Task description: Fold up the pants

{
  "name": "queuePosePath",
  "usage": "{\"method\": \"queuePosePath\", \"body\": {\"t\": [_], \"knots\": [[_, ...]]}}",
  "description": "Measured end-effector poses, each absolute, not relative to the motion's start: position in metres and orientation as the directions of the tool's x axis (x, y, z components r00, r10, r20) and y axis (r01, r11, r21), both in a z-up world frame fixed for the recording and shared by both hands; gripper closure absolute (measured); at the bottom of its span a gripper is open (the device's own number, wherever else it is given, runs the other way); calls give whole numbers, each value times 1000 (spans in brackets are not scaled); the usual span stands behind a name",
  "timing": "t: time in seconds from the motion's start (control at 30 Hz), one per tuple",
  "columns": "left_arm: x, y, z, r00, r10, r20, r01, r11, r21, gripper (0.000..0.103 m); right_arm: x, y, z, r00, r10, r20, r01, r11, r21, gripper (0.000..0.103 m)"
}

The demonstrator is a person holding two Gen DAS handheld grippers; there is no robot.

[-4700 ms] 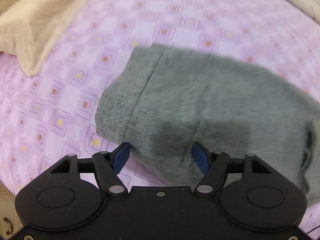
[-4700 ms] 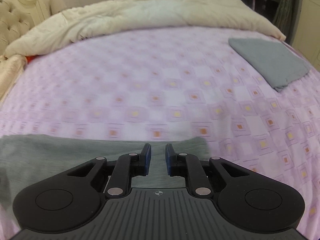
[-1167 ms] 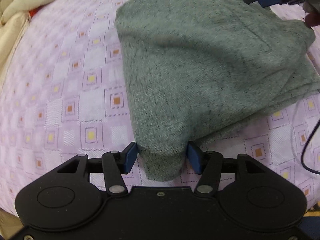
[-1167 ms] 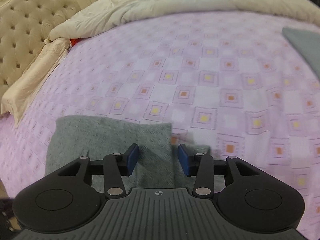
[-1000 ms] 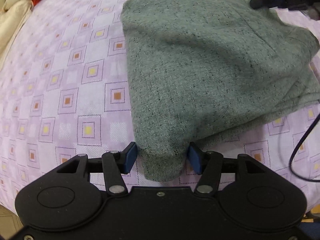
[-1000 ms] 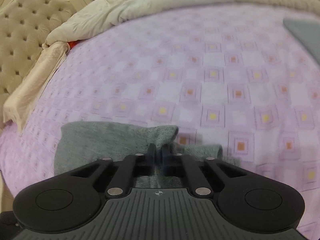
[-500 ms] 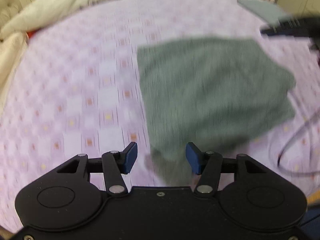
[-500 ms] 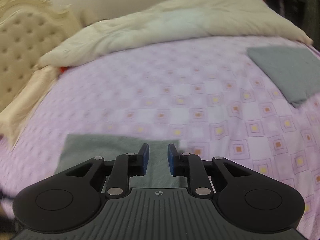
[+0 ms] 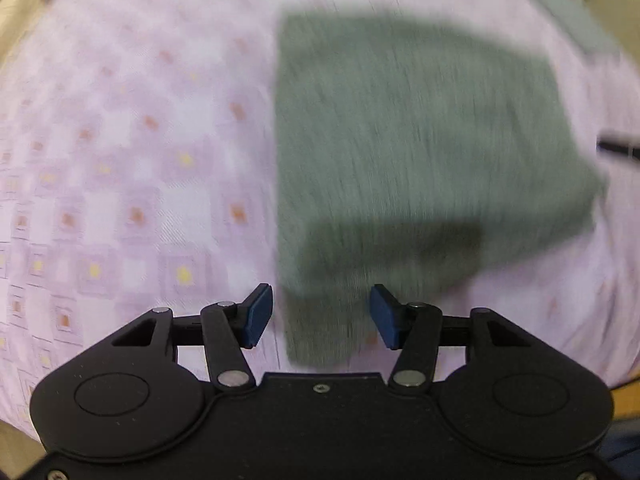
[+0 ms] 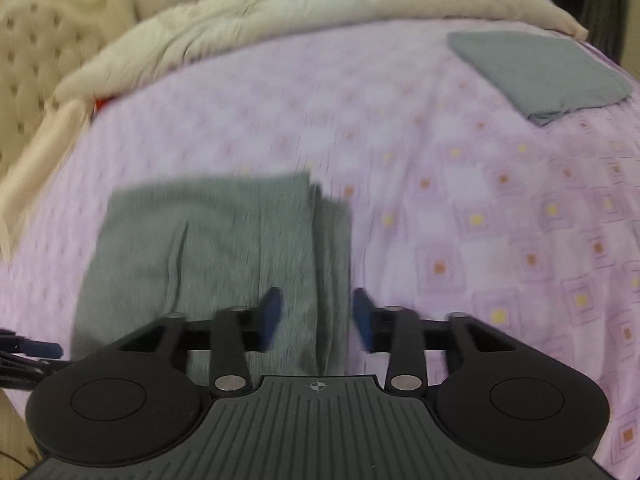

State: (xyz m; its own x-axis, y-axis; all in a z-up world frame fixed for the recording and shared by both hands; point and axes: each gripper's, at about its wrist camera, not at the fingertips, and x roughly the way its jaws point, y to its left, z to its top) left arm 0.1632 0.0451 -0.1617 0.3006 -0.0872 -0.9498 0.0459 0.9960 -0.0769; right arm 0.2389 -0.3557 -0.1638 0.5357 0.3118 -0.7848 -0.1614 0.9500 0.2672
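Observation:
The grey-green pants (image 9: pixel 420 152) lie folded into a flat rectangle on the pink patterned bedsheet (image 9: pixel 140 140). My left gripper (image 9: pixel 321 316) is open, above the near edge of the pants and holding nothing. The pants also show in the right wrist view (image 10: pixel 224 240), with a layered fold along their right side. My right gripper (image 10: pixel 318 316) is open above that right side and is empty. Both views are motion-blurred.
A second folded grey garment (image 10: pixel 536 68) lies at the far right of the bed. A cream duvet (image 10: pixel 280 20) is bunched along the far side, with a tufted headboard (image 10: pixel 36 40) at the left. The left gripper's tip (image 10: pixel 36 350) shows at the lower left.
Both grippers have let go of the pants and pulled up and back. The right gripper, shut a second ago, has opened. The pants now lie flat and folded.

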Motion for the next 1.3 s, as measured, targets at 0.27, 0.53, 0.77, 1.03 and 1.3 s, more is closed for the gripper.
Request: {"method": "queuePosePath", "body": {"t": [0.27, 0.53, 0.77, 1.03, 1.3], "knots": [[219, 58, -132, 470, -102, -877, -65, 987, -149, 30, 274, -342, -190, 457, 368, -810, -136, 929, 345, 45], [234, 42, -190, 296, -84, -952, -52, 993, -104, 26, 290, -345, -223, 396, 380, -836, -52, 918, 393, 33], [243, 50, -213, 252, -119, -961, -150, 976, -160, 0, 286, -345, -224, 412, 394, -821, -31, 907, 419, 28], [259, 35, -212, 234, -101, -967, -148, 979, -139, 0, 292, -336, -222, 391, 368, -844, -9, 918, 396, 28], [266, 27, -209, 260, -148, -954, -156, 969, -192, 28, 294, -330, -218, 376, 405, -833, -32, 905, 425, 69]]}}
